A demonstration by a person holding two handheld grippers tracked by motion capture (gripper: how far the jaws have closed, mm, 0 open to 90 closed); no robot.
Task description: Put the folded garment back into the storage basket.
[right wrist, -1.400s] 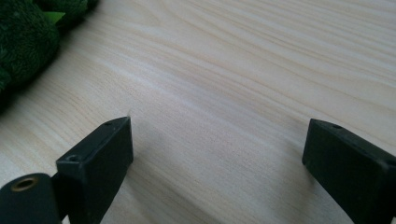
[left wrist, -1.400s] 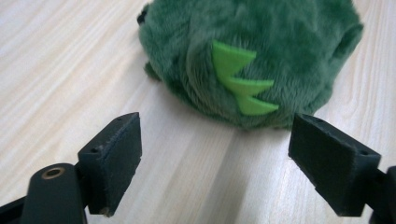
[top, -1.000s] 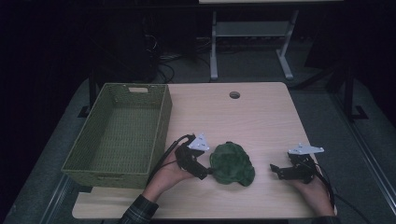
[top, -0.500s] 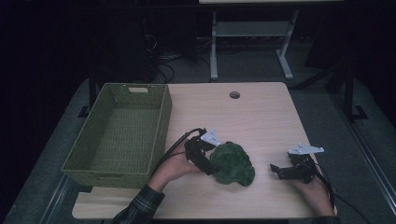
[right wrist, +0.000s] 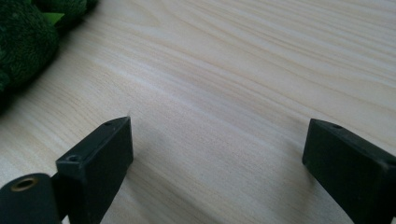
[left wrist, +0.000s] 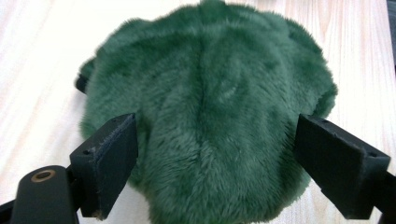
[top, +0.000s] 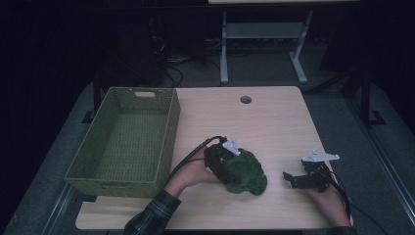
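Observation:
A dark green plush toy (top: pixel 244 172) lies on the wooden table (top: pixel 274 122), near its front edge. My left gripper (top: pixel 229 166) is pushed up against the toy's left side. Seen from the left gripper view, the furry toy (left wrist: pixel 210 107) sits between the two black jaws, which stand wide apart around it, so the left gripper (left wrist: pixel 215 163) is open. Off to the right, my right gripper (top: pixel 289 178) rests low over bare wood, open with nothing between its jaws. The right gripper view catches the toy (right wrist: pixel 28 32) at the top left corner, away from the right gripper (right wrist: pixel 219 158).
A green woven basket (top: pixel 126 137) with nothing in it stands on the table's left side. A round cable hole (top: pixel 245 100) is at the back of the table. Beyond the table stands a metal frame (top: pixel 264 34) on a dark floor.
My left gripper has moved right, from beside the toy to around its left side. The right gripper has stayed where it was.

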